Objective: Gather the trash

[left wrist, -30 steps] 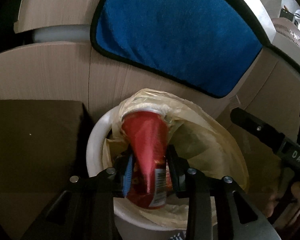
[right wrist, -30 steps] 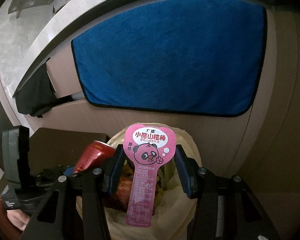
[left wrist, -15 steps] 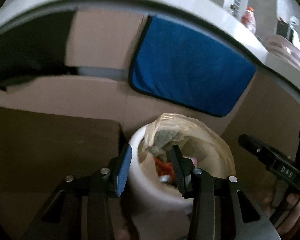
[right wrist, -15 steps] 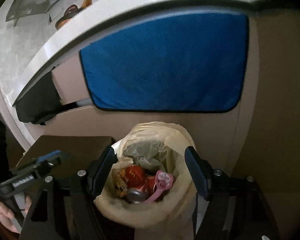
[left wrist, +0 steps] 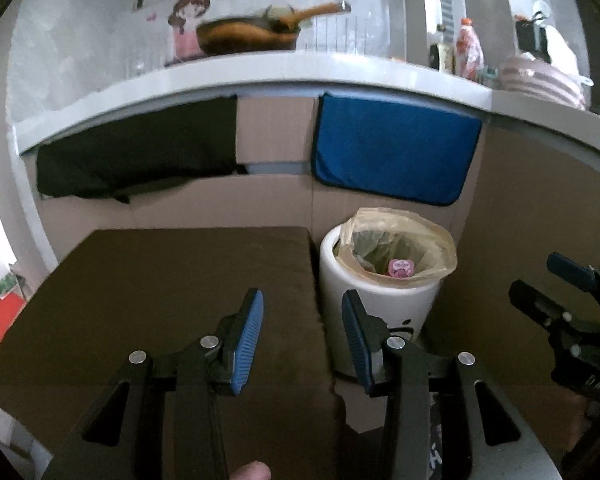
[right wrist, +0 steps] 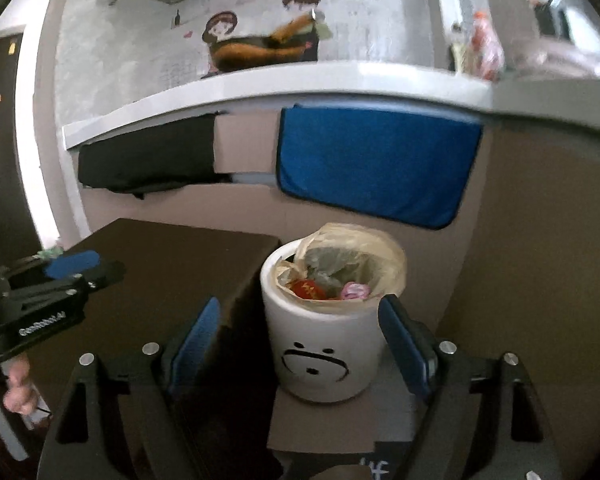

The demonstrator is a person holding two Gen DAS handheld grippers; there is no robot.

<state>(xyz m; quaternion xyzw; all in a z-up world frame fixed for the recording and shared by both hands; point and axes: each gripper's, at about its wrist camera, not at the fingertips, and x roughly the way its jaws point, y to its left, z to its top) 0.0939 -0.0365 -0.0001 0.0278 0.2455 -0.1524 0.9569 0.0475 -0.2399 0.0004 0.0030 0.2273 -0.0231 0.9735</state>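
One bin (right wrist: 320, 356), two cloths (blue (right wrist: 376, 168), black (right wrist: 148, 164)), one pan (left wrist: 248, 36)

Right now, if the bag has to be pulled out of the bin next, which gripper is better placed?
Right, tentatively. The right gripper is open with the white bin framed between its fingers, and the bag rim is straight ahead. The left gripper, also open, faces mostly the dark table, bin off to its right.

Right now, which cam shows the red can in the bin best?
Right wrist: the red can shows inside the bin, beside the pink wrapper. Left wrist sees only the wrapper in the bin; the can is hidden.
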